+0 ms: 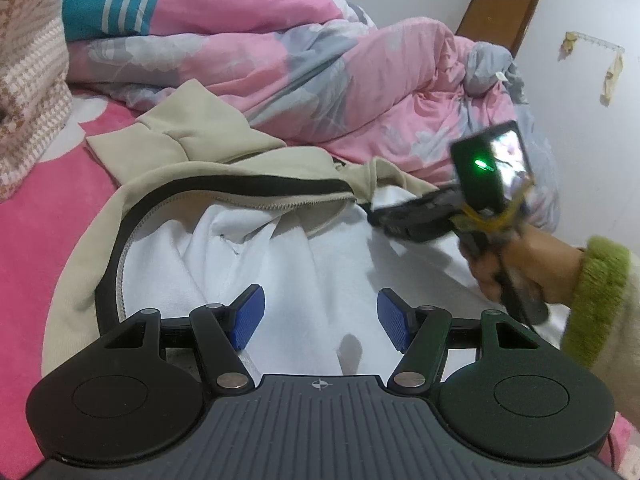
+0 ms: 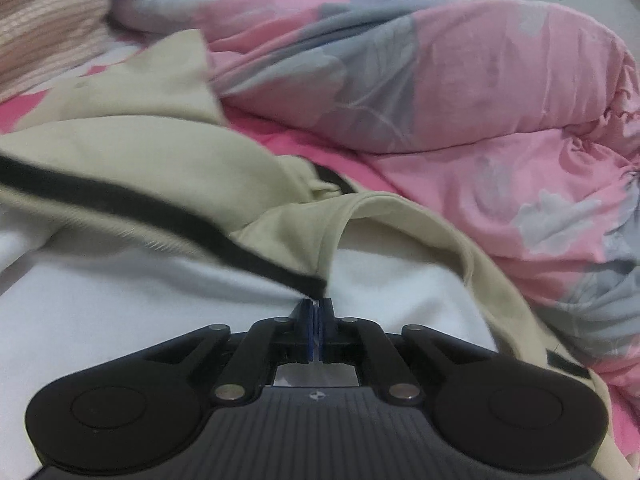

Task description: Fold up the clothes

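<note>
A beige jacket (image 1: 208, 136) lies spread open on the bed, its white fleece lining (image 1: 320, 248) facing up and a black zipper edge (image 1: 240, 180) curving round it. My left gripper (image 1: 320, 294) hovers open over the lining with nothing between its blue pads (image 1: 252, 312). At the right a hand (image 1: 520, 264) in a green cuff holds my right gripper (image 1: 380, 216) low at the jacket's far edge. In the right wrist view the right gripper (image 2: 317, 304) is shut where the black zipper edge (image 2: 120, 200) runs into its tips, and a pale sliver of cloth shows between the pads.
A bunched pink and grey floral quilt (image 1: 320, 72) fills the bed behind the jacket, close to its right side (image 2: 460, 80). The pink sheet (image 1: 40, 216) shows at the left, beside a brown and white knitted cloth (image 1: 28, 80). A wooden panel (image 1: 496, 20) leans on the white wall.
</note>
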`<state>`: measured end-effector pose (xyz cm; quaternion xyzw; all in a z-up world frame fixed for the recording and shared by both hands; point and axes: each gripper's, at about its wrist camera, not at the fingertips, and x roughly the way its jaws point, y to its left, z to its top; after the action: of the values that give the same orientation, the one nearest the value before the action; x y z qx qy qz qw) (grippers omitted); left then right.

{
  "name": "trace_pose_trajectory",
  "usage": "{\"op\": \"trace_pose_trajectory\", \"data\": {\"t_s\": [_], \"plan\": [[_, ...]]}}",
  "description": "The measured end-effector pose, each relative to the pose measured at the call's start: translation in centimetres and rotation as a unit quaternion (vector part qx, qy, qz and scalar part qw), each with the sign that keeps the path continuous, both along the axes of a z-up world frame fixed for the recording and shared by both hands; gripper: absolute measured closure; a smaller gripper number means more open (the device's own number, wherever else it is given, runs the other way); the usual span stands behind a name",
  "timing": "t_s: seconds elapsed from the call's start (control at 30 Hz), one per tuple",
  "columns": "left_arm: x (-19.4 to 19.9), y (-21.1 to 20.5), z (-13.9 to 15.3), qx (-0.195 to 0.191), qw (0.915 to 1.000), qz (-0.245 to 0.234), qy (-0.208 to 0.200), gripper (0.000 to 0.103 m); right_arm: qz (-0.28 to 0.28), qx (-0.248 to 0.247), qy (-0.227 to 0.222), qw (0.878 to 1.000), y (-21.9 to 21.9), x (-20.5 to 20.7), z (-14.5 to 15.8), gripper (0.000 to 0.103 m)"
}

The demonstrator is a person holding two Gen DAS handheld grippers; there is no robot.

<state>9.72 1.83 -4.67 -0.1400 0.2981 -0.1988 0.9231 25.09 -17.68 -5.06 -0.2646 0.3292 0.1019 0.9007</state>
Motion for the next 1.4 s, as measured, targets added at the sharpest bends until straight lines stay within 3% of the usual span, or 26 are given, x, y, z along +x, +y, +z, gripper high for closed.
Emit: {"op": "trace_pose_trajectory", "data": {"t_s": [0.1,0.27,0.4,0.5,0.53,0.63,0.77,0.87,0.97,1.03,1.13,1.2,1.27,1.4], "plan": [[-0.1,-0.2,-0.1,0.008,1.0000,-0.001,-0.002,0.040,-0.089,-0.008,-0.021,0.996,-1.8,3.1,-1.2,0.103],[-0.2,-0.3,0.0,0.010,0.9999,0.000,-0.002,0.040,-0.137,0.148,0.003,0.979,-7.1,2.2,3.6,0.103],[-0.1,-0.3,0.0,0.010,0.9999,0.000,-0.001,0.041,-0.105,0.237,0.099,0.961,-10.8,-0.4,6.1,0.102],[0.0,-0.2,0.0,0.008,1.0000,0.000,0.002,0.040,-0.097,0.227,0.175,0.953,-10.7,-1.3,5.3,0.102],[0.0,-0.2,-0.1,0.008,1.0000,0.000,0.002,0.040,-0.114,0.196,0.183,0.957,-10.2,-1.0,4.4,0.102],[0.0,-0.3,-0.1,0.009,1.0000,-0.001,0.003,0.040,-0.129,0.140,0.143,0.971,-9.9,1.5,1.7,0.103],[0.1,-0.2,-0.1,0.008,1.0000,-0.001,0.004,0.040,-0.191,0.171,0.089,0.963,-11.6,6.9,1.3,0.103],[-0.1,-0.1,0.0,0.005,1.0000,-0.001,0.004,0.040,-0.228,0.186,0.089,0.952,-11.4,8.1,2.6,0.103],[-0.2,0.1,0.2,0.000,1.0000,-0.002,0.006,0.040,-0.169,0.216,0.100,0.957,-10.1,5.7,4.9,0.103],[0.0,0.3,0.2,-0.009,0.9999,-0.002,0.012,0.040,-0.113,0.227,0.136,0.958,-8.7,3.8,5.5,0.103],[0.2,0.4,0.1,-0.014,0.9998,-0.003,0.017,0.040,-0.058,0.186,0.179,0.964,-5.9,3.6,4.0,0.103],[0.2,0.3,0.0,-0.011,0.9998,-0.003,0.015,0.040,-0.061,0.183,0.168,0.967,-4.9,6.1,2.5,0.103],[0.2,0.1,-0.1,-0.001,0.9999,-0.003,0.011,0.040,-0.067,0.215,0.138,0.964,-4.8,9.4,1.7,0.103],[0.1,-0.2,-0.1,0.011,0.9999,-0.006,0.006,0.039,-0.117,0.287,0.112,0.944,-5.5,13.8,1.1,0.103]]}}
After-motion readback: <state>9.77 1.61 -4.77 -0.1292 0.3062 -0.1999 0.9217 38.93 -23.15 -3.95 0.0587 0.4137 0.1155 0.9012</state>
